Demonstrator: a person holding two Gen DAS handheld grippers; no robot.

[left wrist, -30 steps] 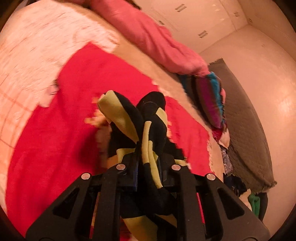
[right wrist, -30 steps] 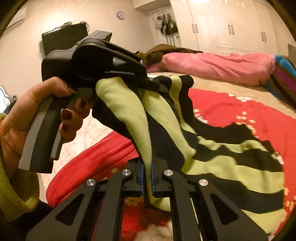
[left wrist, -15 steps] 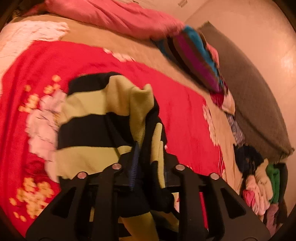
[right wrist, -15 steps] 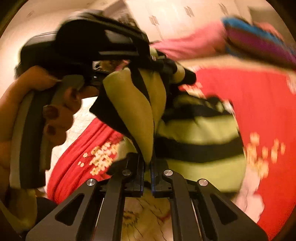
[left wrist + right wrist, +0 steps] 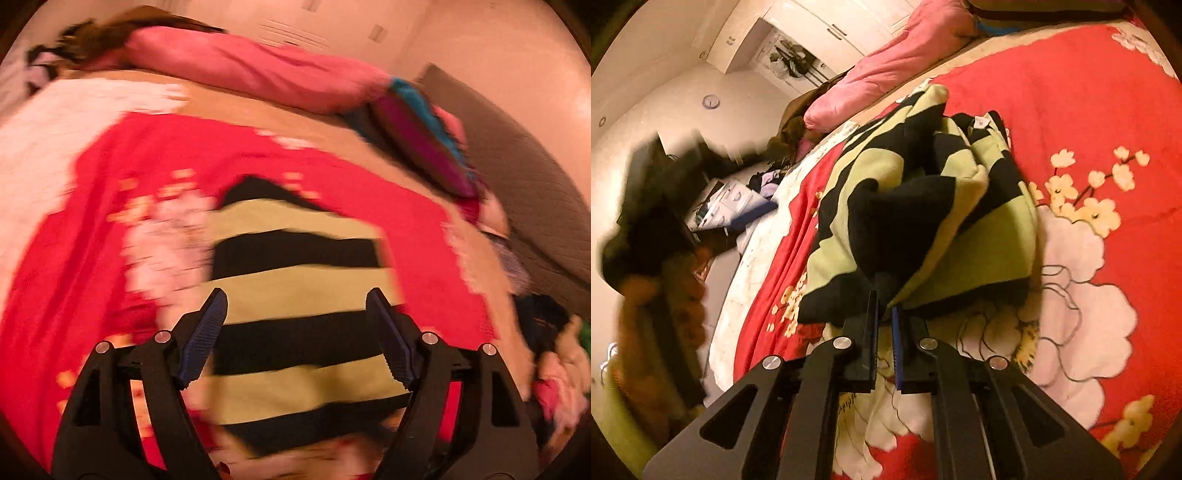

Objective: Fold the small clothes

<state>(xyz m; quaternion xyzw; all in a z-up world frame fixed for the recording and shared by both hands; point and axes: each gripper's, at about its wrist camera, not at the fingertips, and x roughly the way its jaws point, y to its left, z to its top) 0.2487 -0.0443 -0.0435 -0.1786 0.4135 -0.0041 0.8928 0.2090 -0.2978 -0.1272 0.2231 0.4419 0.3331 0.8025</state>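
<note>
Spread on the red floral bedspread (image 5: 92,206) lies a small garment with black and yellow-green stripes (image 5: 295,288), its bands running crosswise in the left wrist view and its length stretching away from that camera toward the pink duvet (image 5: 258,70) at the far side of the bed. From the right wrist view the same garment (image 5: 923,206) looks bunched and partly doubled over, rumpled rather than flat. Its near edge is pinched between the fingers of the right gripper (image 5: 884,325), which are clenched on the cloth. The left gripper (image 5: 297,325) has let go: its fingers are spreading apart with nothing between them, and the striped cloth lies on the bed below and just ahead. By my reading, the right hand is the one in contact, holding the near edge, so the coming move depends on where the left fingers take hold along the garment's length. A blurred hand (image 5: 661,295) shows at the left of the right wrist view.
</note>
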